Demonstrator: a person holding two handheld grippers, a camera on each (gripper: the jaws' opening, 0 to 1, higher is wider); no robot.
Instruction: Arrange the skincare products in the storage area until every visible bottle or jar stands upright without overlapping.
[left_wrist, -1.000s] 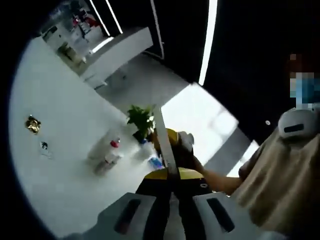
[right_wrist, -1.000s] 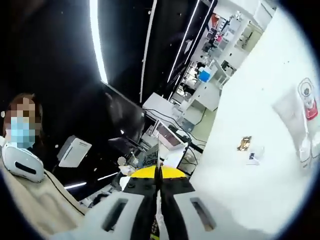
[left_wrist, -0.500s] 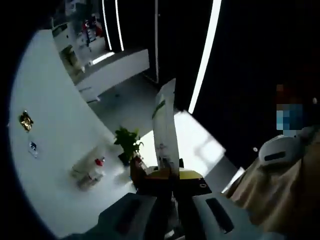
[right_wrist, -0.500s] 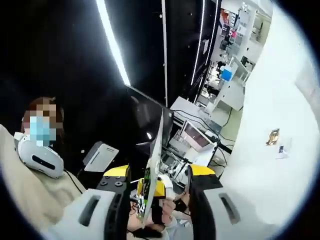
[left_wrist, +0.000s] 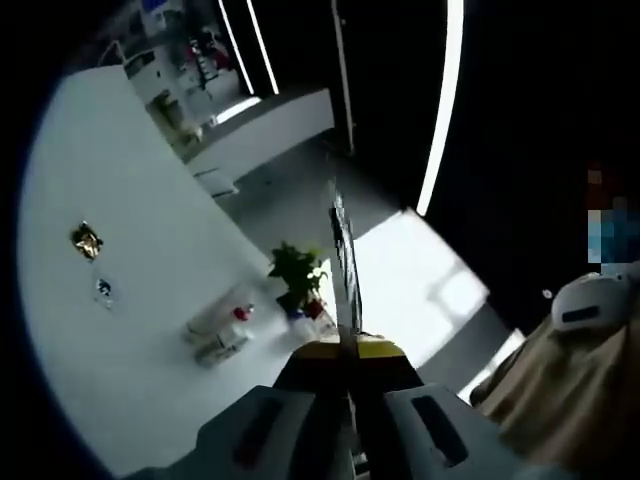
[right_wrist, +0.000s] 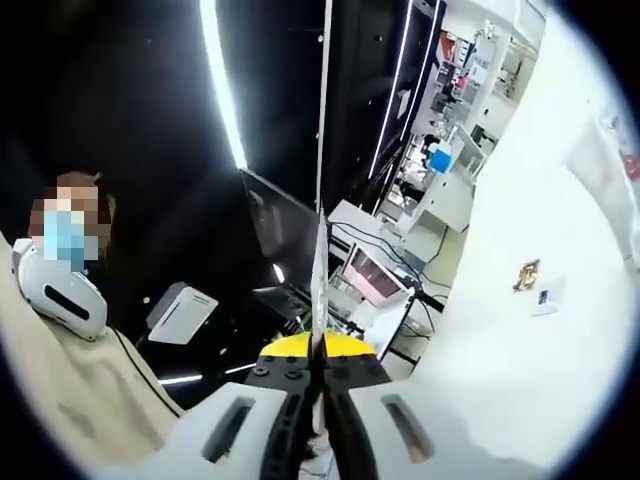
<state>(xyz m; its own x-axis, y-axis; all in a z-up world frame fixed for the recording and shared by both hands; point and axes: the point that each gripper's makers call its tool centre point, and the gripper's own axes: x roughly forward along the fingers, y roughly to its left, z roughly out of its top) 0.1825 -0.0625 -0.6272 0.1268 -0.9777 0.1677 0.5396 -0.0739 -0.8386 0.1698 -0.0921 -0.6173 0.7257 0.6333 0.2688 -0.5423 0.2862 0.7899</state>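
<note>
Both the left gripper (left_wrist: 346, 345) and the right gripper (right_wrist: 318, 345) pinch a thin flat sachet (left_wrist: 345, 270) edge-on in mid-air, while the bottles (left_wrist: 222, 330) on the white bench (left_wrist: 110, 230) apparently lie flat, so arranging is barely begun.

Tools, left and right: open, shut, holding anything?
Left tool: shut on a thin card, seen edge-on.
Right tool: shut on a thin card, also edge-on.
</note>
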